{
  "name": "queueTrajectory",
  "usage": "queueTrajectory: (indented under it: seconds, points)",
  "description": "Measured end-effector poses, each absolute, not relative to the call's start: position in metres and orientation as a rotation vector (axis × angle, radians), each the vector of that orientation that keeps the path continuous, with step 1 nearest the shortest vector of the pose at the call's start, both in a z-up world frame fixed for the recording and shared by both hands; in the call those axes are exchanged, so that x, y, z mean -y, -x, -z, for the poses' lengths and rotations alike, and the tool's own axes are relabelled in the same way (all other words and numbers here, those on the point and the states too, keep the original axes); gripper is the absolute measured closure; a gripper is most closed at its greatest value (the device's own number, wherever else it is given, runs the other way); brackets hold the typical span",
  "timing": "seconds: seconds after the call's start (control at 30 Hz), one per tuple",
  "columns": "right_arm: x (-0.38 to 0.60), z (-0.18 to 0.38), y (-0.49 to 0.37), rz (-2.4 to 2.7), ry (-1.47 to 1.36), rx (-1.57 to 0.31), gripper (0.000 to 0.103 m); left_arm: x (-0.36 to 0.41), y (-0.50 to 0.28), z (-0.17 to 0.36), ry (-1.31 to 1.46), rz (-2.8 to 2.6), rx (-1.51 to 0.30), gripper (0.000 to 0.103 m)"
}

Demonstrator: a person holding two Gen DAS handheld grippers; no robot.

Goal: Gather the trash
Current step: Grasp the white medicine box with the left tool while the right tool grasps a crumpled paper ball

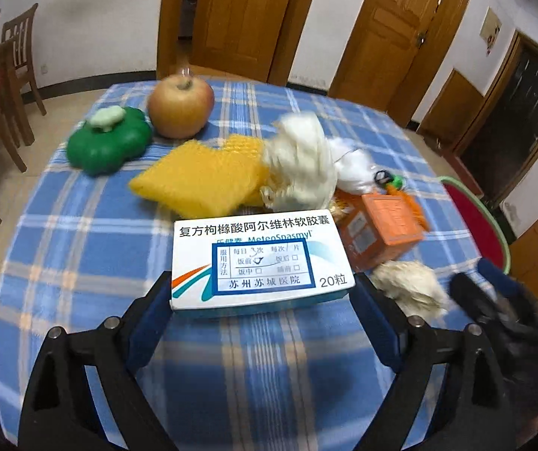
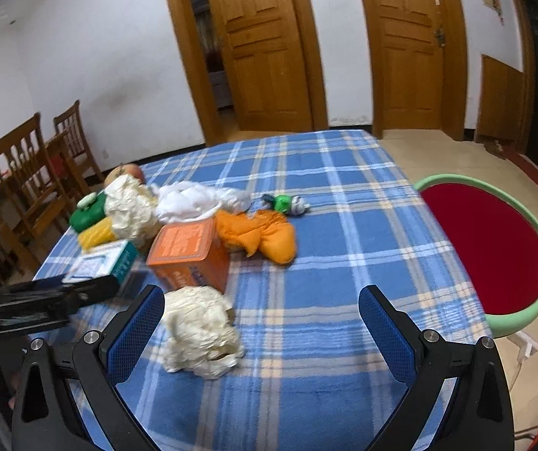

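A white medicine box (image 1: 261,259) lies on the blue plaid table, its near end between the fingers of my left gripper (image 1: 261,297); the jaws stand wide at the box's sides, and contact is unclear. The box also shows in the right wrist view (image 2: 99,261). My right gripper (image 2: 261,312) is open and empty above the table, with a crumpled cream paper ball (image 2: 203,332) by its left finger. An orange box (image 2: 191,253), a larger crumpled paper (image 2: 131,203), white tissue (image 2: 190,203) and an orange cloth (image 2: 261,233) lie behind.
An apple (image 1: 180,107), a green lidded toy (image 1: 109,141) and a yellow sponge (image 1: 201,180) sit at the table's far left. A small green toy (image 2: 285,203) lies mid-table. A red basin with a green rim (image 2: 494,248) stands beside the table's right edge. Chairs stand left.
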State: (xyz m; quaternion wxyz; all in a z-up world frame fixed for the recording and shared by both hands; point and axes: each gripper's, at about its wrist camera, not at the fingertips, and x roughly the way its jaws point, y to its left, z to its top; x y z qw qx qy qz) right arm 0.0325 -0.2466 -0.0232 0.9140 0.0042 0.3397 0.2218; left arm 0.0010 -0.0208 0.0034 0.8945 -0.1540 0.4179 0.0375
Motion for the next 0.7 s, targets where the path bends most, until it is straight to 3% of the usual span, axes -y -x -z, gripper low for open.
queueTrajectory:
  seconds: [0.2,0.63,0.7]
  points:
    - [0.237,0.027,-0.033,-0.518,-0.010,-0.733,0.001,0.024,0.021,-0.031,0.327,-0.059,-0.781,0.013]
    - [0.218,0.040,-0.037,-0.602,-0.007,-0.820,0.001,0.015,0.041,-0.027,0.336,-0.030,-0.762,0.013]
    - [0.220,0.039,-0.038,-0.606,-0.021,-0.820,0.009,0.015,0.042,-0.028,0.335,-0.027,-0.758,0.013]
